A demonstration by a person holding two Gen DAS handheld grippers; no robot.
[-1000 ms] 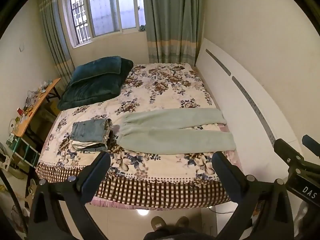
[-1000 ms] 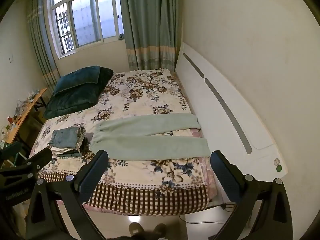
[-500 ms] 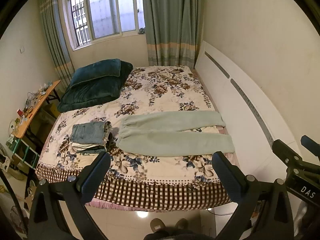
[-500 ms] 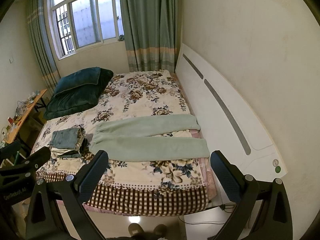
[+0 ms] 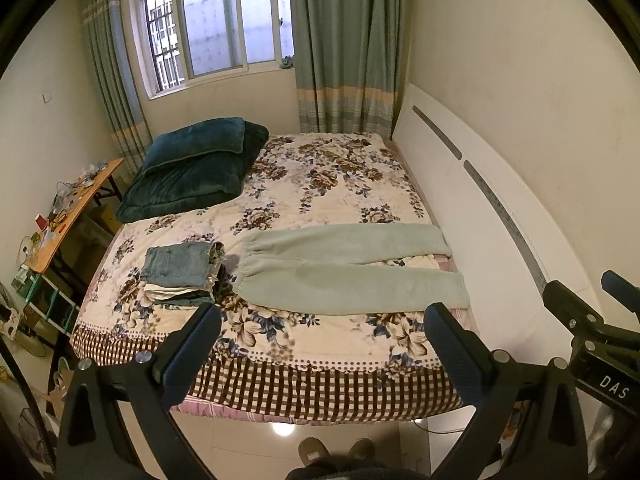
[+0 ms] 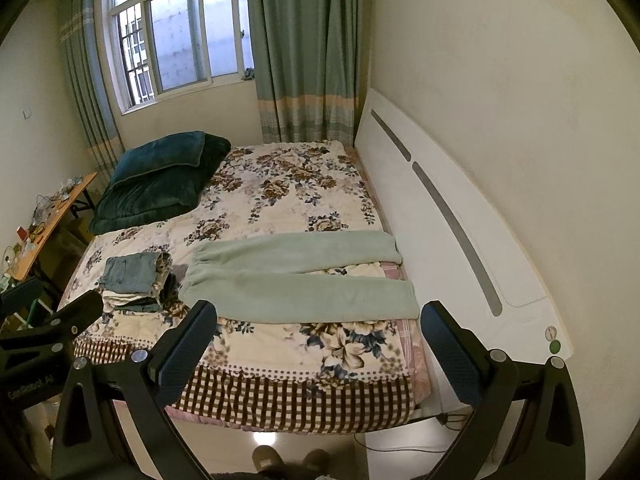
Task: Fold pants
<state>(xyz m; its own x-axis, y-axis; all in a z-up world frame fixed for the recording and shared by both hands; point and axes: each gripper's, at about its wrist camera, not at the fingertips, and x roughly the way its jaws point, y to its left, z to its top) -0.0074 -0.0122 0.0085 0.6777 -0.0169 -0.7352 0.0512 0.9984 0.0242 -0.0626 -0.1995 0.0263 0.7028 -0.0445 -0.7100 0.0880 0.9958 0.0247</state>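
Pants [image 5: 344, 272] flat on bed [image 5: 320, 344], both tongs [image 5: 320, 352] [image 6: 318, 350] spread empty, round stickers [image 6: 554, 340] only in right view

the bed [image 5: 280, 364] wore a floral quilt with a checked border along its near edge. pale green pants [image 5: 344, 268] lay flat across the near part, legs reaching toward the headboard edge. just beside their waistband sat a stack of folded clothes [image 5: 178, 276]. a dark teal blanket [image 5: 192, 172] was piled at the far left corner.
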